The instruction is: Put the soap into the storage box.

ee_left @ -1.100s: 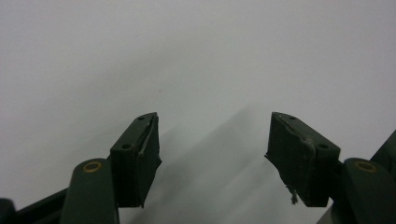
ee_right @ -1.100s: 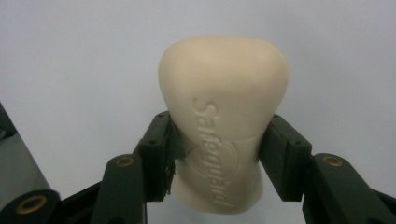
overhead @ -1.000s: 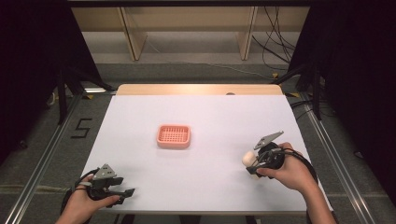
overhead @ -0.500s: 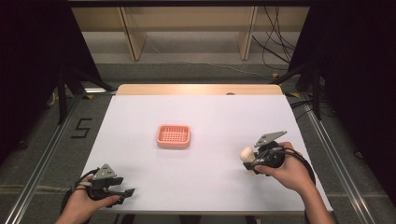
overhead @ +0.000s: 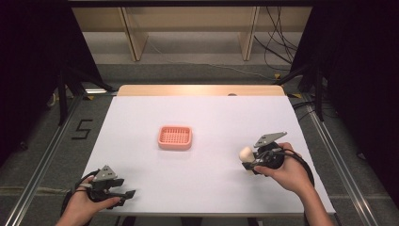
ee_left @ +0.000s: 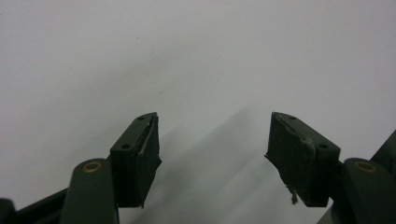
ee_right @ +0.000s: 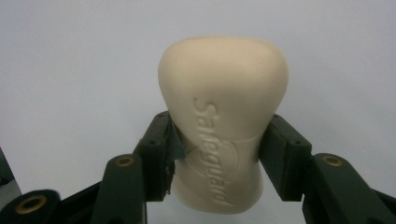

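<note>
A cream bar of soap [ee_right: 223, 121] with embossed lettering sits clamped between the black jaws of my right gripper [ee_right: 217, 149]. In the high view that soap [overhead: 245, 153] is held just above the white table at the right, my right gripper [overhead: 249, 159] pointing left. An orange-pink slotted soap dish [overhead: 175, 137] lies near the table's middle, well to the left of the soap. My left gripper [overhead: 127, 194] rests at the near left corner, and in its own view the left gripper [ee_left: 212, 149] stands open over bare white table.
The white table [overhead: 197, 113] ends in a wooden strip [overhead: 200, 90] at the far edge. Metal rails [overhead: 47, 155] run along both sides on the floor. Cables [overhead: 277, 52] and shelf legs lie beyond the far edge.
My right gripper has lifted the soap slightly and drifted a little up-table. The left gripper has not moved.
</note>
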Action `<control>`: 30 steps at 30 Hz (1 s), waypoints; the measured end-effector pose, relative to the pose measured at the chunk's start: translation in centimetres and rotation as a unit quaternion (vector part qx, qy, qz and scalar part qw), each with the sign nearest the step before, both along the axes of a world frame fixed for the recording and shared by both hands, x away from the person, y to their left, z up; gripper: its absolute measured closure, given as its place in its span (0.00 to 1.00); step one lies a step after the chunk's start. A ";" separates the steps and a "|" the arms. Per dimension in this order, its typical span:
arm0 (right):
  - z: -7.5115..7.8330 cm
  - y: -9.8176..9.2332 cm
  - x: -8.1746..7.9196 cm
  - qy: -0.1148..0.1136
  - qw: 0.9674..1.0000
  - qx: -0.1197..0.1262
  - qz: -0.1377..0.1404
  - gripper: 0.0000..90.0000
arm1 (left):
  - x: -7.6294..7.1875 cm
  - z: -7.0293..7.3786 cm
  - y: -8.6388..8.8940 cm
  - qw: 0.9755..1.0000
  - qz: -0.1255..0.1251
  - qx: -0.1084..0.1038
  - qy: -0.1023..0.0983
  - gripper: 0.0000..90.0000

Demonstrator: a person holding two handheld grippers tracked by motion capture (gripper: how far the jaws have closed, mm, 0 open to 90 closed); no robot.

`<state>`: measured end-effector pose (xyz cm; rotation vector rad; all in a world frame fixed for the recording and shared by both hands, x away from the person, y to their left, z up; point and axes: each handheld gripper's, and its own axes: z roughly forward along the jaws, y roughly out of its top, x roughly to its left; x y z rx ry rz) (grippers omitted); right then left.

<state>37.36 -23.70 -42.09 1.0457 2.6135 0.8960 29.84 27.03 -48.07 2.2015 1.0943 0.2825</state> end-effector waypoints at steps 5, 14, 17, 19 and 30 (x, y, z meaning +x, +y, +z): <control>-0.2 0.3 0.1 -0.011 1.000 0.014 0.002 0.56 | 0.0 0.0 0.0 1.000 0.000 0.002 -0.001 0.38; -0.2 0.9 0.4 -0.021 1.000 0.010 -0.005 0.56 | 0.0 0.0 0.0 1.000 -0.001 0.002 0.000 0.38; 0.0 1.0 0.3 -0.017 1.000 0.008 -0.006 0.56 | 0.1 0.0 0.0 1.000 -0.001 0.002 0.001 0.38; 0.0 1.1 0.7 -0.026 0.999 0.018 0.026 0.56 | 0.1 -0.1 0.0 1.000 -0.005 -0.001 0.001 0.38; 0.1 1.9 0.9 -0.036 0.999 0.020 0.020 0.56 | 0.1 -0.1 0.1 1.000 -0.005 -0.006 0.001 0.38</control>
